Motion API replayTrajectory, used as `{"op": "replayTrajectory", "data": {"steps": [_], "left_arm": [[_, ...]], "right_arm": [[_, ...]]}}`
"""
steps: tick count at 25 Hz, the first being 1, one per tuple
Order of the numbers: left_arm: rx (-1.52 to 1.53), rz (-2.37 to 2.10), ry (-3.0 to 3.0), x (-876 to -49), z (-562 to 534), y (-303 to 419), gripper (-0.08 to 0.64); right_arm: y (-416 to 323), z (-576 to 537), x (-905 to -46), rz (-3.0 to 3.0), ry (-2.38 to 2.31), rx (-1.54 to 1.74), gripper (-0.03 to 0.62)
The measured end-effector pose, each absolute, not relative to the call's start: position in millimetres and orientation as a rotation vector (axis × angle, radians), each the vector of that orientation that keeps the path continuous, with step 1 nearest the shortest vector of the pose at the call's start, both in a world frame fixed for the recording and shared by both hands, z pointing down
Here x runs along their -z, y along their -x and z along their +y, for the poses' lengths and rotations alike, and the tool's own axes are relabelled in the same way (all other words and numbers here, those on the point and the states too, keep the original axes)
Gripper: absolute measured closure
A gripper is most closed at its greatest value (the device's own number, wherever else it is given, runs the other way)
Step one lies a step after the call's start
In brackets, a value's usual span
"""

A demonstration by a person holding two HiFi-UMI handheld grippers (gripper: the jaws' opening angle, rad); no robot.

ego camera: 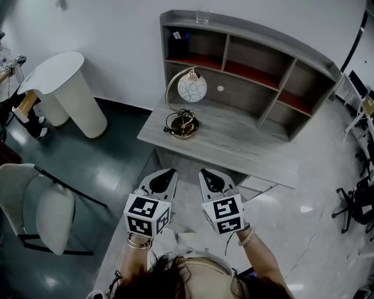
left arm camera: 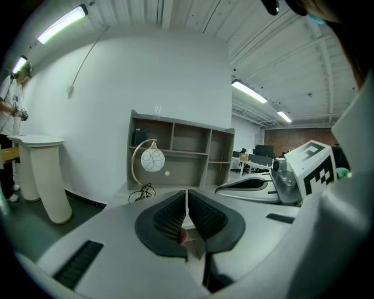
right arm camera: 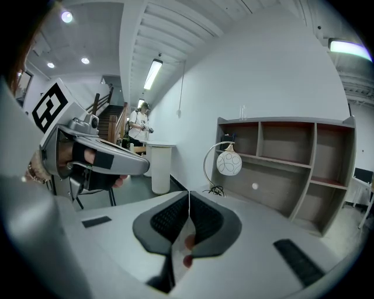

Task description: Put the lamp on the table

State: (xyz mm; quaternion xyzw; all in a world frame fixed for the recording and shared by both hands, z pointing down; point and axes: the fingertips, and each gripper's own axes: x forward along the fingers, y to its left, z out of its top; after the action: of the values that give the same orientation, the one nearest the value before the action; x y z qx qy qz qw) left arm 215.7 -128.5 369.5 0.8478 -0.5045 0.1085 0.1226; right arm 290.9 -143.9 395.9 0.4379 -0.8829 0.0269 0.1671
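While left tool (ego camera: 168,173) and right tool (ego camera: 205,173) hover clenched, empty, lamp (ego camera: 191,89) stands on table (ego camera: 245,145), shelf unit (ego camera: 248,96) behind.

White pedestal (ego camera: 69,87), pale chair (ego camera: 49,213), clear glass (ego camera: 202,16), black office chair (ego camera: 353,204)

A grey wood-grain surface (ego camera: 234,143) stood just beyond the left tongs (ego camera: 168,173) and the right tongs (ego camera: 205,173). Ahead of the left tongs, near its left end, sat a brass arched lamp with a white globe shade (ego camera: 191,89), black cord (ego camera: 174,120) coiled around its base. A grey open shelf unit (ego camera: 251,70) rose along the far side.
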Motion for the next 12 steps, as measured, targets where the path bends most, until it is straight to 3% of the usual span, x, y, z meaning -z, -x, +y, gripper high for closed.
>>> {"op": "replayTrajectory", "data": {"steps": [12], "left_arm": [[-0.389, -1.496, -2.46, -379.0, -131.2, -239.8, 0.537]], "right_arm": [[-311.6, -143.8, -402.8, -2.52, -1.227, -0.095, 0.566]]}}
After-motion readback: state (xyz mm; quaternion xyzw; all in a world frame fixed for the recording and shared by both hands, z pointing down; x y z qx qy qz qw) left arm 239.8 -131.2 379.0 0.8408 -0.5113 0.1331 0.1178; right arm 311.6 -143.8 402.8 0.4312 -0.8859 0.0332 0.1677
